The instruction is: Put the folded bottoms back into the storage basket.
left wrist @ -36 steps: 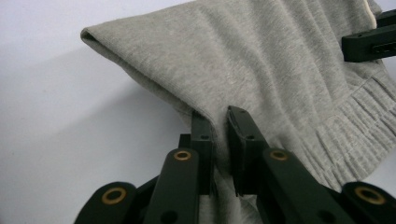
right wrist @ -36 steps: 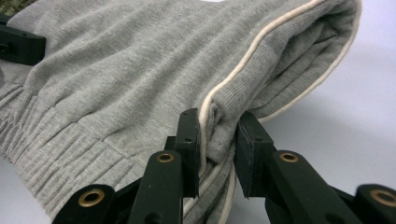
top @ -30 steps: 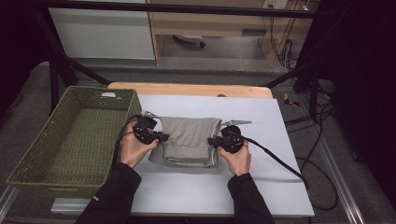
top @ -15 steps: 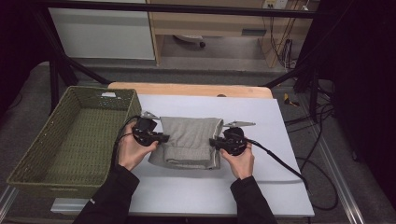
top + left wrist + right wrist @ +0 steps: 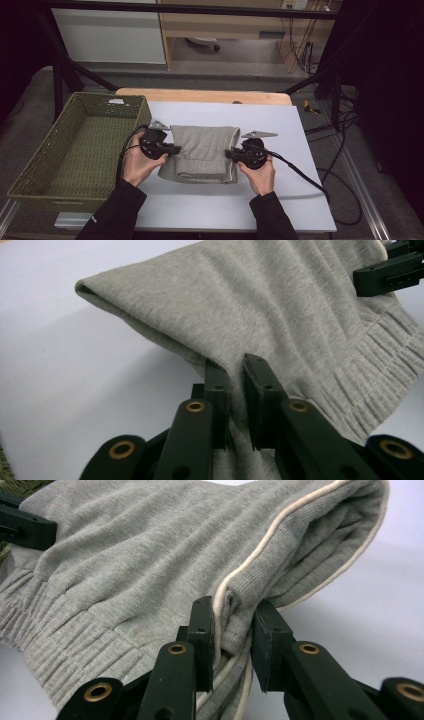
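A folded grey sweatshirt [image 5: 204, 151] lies on the white table [image 5: 220, 210], held at both sides. My left gripper [image 5: 176, 149] is shut on its left edge; in the left gripper view the jaws pinch grey fleece [image 5: 280, 315] near the ribbed hem [image 5: 380, 380], and that edge is lifted off the table. My right gripper [image 5: 229, 153] is shut on the right edge; in the right gripper view the jaws clamp a thick fold of the garment [image 5: 150, 555] with a cream piped seam [image 5: 270, 540]. Each gripper view shows the other gripper's black jaw tips on the far side of the cloth.
An olive woven basket [image 5: 45, 165] stands at the table's left, touching its edge. A wooden strip [image 5: 200, 95] runs along the table's far edge. Cables [image 5: 320, 185] trail off the right side onto the floor. Bare table surface lies in front of the hands.
My left hand has shifted slightly and raised the sweatshirt's left edge a little. The right hand and its grip look the same.
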Demonstrator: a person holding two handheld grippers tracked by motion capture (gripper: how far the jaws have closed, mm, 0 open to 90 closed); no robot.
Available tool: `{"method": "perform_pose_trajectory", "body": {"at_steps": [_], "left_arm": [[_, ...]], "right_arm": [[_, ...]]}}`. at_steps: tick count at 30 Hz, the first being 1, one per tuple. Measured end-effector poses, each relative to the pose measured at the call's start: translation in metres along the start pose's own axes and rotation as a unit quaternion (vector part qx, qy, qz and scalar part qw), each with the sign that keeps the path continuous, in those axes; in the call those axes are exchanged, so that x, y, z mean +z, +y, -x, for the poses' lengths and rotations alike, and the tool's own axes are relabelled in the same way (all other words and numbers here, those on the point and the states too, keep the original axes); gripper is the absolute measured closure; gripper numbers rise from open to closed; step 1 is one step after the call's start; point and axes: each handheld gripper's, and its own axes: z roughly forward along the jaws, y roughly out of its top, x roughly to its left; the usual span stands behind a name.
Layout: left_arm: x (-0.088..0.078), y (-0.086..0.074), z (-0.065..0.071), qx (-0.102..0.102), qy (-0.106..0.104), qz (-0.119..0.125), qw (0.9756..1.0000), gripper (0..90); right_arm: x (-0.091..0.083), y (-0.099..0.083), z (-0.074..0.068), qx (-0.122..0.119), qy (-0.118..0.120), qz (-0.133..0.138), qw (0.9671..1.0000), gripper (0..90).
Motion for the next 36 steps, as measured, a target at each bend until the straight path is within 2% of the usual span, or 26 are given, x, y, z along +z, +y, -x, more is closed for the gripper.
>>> {"method": "perform_pose_trajectory", "body": {"at_steps": [7,14,36], "left_arm": [[-0.005,0.001,0.003,0.005,0.0,0.002,1.0,81.2],[-0.014,0.001,0.005,0.01,0.004,0.005,0.9999,81.2],[-0.035,0.004,0.011,0.019,0.001,0.014,0.9997,81.2]], "right_arm": [[-0.004,-0.001,-0.003,-0.003,0.001,0.005,1.0,73.6],[-0.009,0.003,-0.011,-0.02,-0.003,0.013,0.9997,73.6],[-0.025,0.005,-0.023,-0.026,0.011,0.031,0.9991,73.6]]}}
